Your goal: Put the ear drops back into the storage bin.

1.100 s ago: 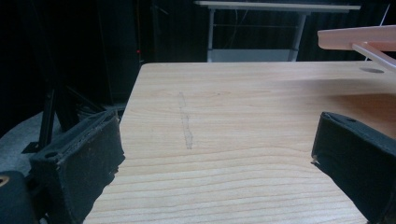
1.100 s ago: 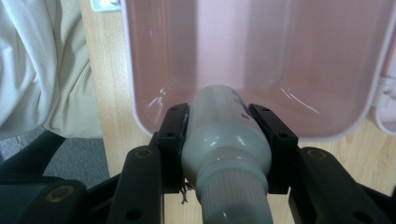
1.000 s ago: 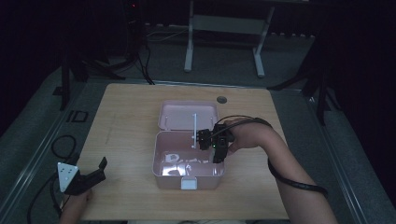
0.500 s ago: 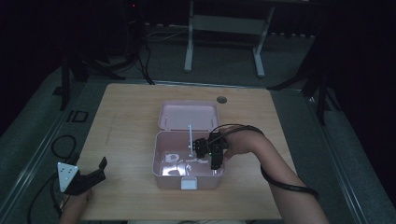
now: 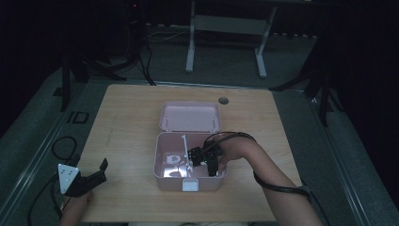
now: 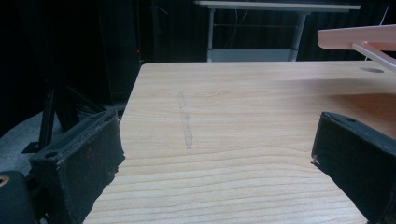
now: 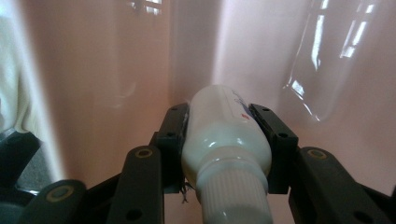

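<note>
Right tongs are clamped on a white bottle, one black pad pressed to each side, ribbed cap end nearest the camera. The bottle is down inside the pink box, with pink walls all around it in the right gripper view. From above, the right tongs sit in the right half of the box, hand and forearm coming in over its right rim. The lid stands open at the far side, and there's some white stuff in the left half that I can't make out.

Left tongs are wide open with nothing between the pads, just bare counter. In the high view the left tongs rest near the front left corner of the counter, well apart from the box.
</note>
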A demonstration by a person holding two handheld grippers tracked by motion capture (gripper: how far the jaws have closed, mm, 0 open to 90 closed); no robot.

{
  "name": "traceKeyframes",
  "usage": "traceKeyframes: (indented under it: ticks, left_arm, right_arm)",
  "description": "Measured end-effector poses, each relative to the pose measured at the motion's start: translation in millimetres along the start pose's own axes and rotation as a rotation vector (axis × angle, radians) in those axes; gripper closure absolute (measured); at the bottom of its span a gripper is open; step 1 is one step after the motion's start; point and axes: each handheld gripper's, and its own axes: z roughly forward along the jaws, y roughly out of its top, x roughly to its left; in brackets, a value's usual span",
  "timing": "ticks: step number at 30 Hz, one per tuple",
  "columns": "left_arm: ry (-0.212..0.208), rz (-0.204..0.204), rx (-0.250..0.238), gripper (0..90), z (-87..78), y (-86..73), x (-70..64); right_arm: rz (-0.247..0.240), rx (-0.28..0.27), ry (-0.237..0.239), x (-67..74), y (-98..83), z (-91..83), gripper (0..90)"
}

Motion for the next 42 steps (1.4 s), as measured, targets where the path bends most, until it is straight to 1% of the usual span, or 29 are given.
traceKeyframes:
  ticks: [3, 6, 7, 9, 10, 11, 16, 18, 19, 20, 26, 30, 31, 33, 36, 42]
  left_arm:
    - [0.000, 0.000, -0.001, 2.0, 0.0, 0.0, 0.0]
    - [0.000, -0.001, 0.001, 2.0, 0.1, 0.0, 0.2]
    - [0.000, -0.001, 0.001, 2.0, 0.1, 0.1, 0.2]
    - [0.000, 0.000, 0.000, 2.0, 0.1, 0.0, 0.1]
    - [0.000, 0.002, 0.001, 2.0, 0.0, 0.0, 0.0]
    - [0.000, 0.003, 0.001, 2.0, -0.1, 0.0, 0.0]
    - [-0.001, 0.003, 0.001, 2.0, -0.1, 0.0, 0.0]
    - [-0.001, 0.002, 0.000, 2.0, 0.0, 0.0, 0.0]
    - [-0.001, 0.002, 0.000, 2.0, 0.0, 0.0, 0.0]
    - [-0.001, 0.003, 0.001, 2.0, -0.1, 0.0, 0.0]
    - [-0.001, 0.005, 0.000, 2.0, -0.1, 0.0, -0.2]
    - [-0.001, 0.007, 0.002, 2.0, 0.1, 0.0, -0.1]
    - [-0.001, 0.008, 0.002, 2.0, 0.1, 0.1, -0.3]
    - [-0.002, 0.008, 0.002, 2.0, 0.1, 0.0, -0.4]
    - [-0.001, 0.005, 0.004, 2.0, 0.2, 0.1, -0.1]
    - [0.001, 0.005, 0.002, 2.0, 0.1, 0.1, -0.1]
  right_arm:
    - [-0.010, 0.010, 0.008, -1.7, 2.1, 7.3, 59.5]
    - [-0.028, 0.024, 0.002, -2.2, 4.3, 12.9, 59.5]
    - [-0.040, 0.027, 0.003, -2.4, 4.8, 14.6, 59.5]
    - [-0.062, 0.023, 0.001, -2.4, 5.8, 17.8, 59.5]
    - [-0.065, 0.025, 0.010, -2.5, 6.5, 19.0, 59.5]
    - [-0.067, 0.024, 0.009, -2.3, 7.2, 20.5, 59.5]
    - [-0.057, 0.040, 0.009, -5.5, 9.2, 28.0, 59.4]
    - [-0.058, 0.038, 0.011, -6.3, 9.1, 29.9, 59.5]
    - [-0.055, 0.033, 0.026, -7.6, 8.6, 32.4, 59.5]
    - [-0.055, 0.031, 0.030, -8.0, 8.3, 33.7, 59.4]
    - [-0.031, 0.041, 0.041, -10.8, 6.1, 39.2, 59.4]
    - [-0.032, 0.037, 0.035, -10.6, 6.5, 40.2, 59.3]
    - [-0.030, 0.045, 0.029, -10.7, 6.4, 40.6, 59.3]
    - [-0.016, 0.036, 0.030, -11.1, 6.5, 41.1, 59.3]
    - [-0.015, 0.038, 0.026, -11.1, 6.5, 42.7, 59.0]
    - [-0.010, 0.036, 0.036, -10.8, 6.2, 41.8, 56.8]
